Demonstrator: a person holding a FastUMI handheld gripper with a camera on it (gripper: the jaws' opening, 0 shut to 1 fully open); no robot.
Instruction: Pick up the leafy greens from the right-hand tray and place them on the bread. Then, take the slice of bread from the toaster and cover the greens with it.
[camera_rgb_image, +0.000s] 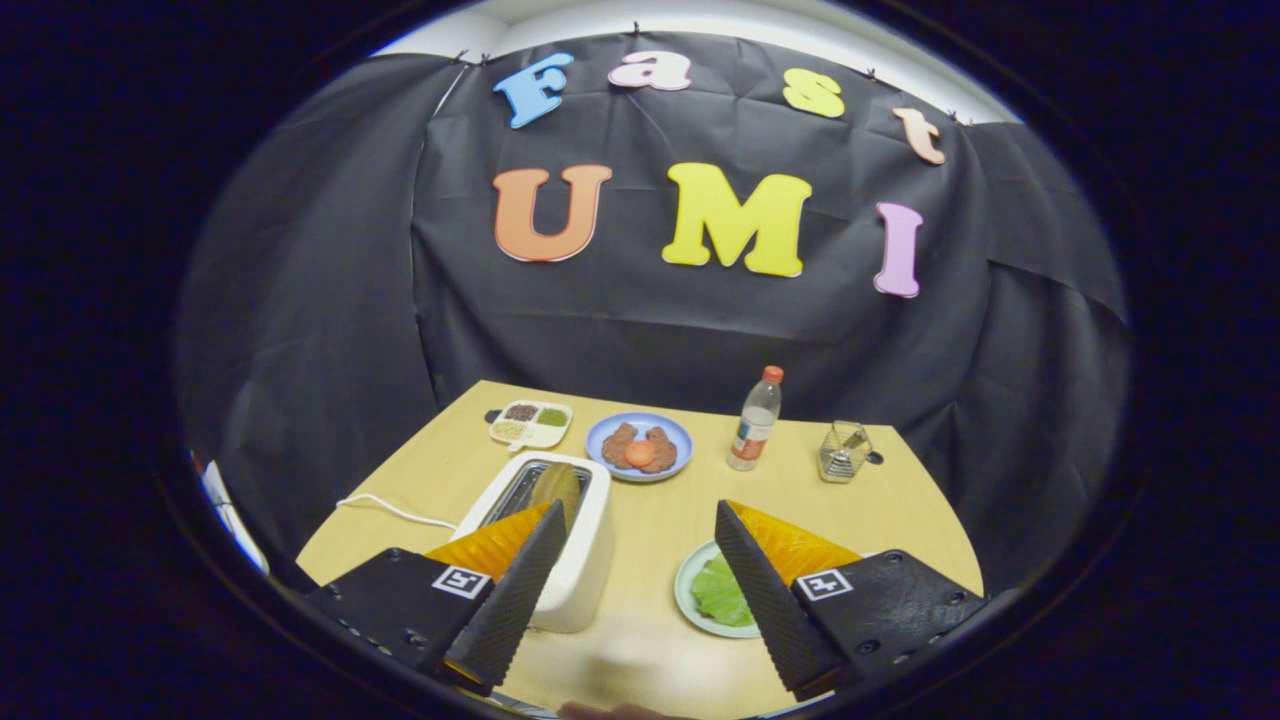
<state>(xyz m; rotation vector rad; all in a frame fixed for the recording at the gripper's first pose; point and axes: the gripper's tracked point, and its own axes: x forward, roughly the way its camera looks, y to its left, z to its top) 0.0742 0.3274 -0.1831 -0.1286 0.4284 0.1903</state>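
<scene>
Gripper (640, 535) hangs wide open, holding nothing, above the table (650, 560). Greens (722, 592) lie flat on the plate (688, 598) by the right finger. Bread (557, 488) stands upright in the toaster (575, 570); bottle (755, 420) label probably too small to read.

No readable text: square coded markers on the tongs (634, 520), bottle (755, 420) label too small.
</scene>
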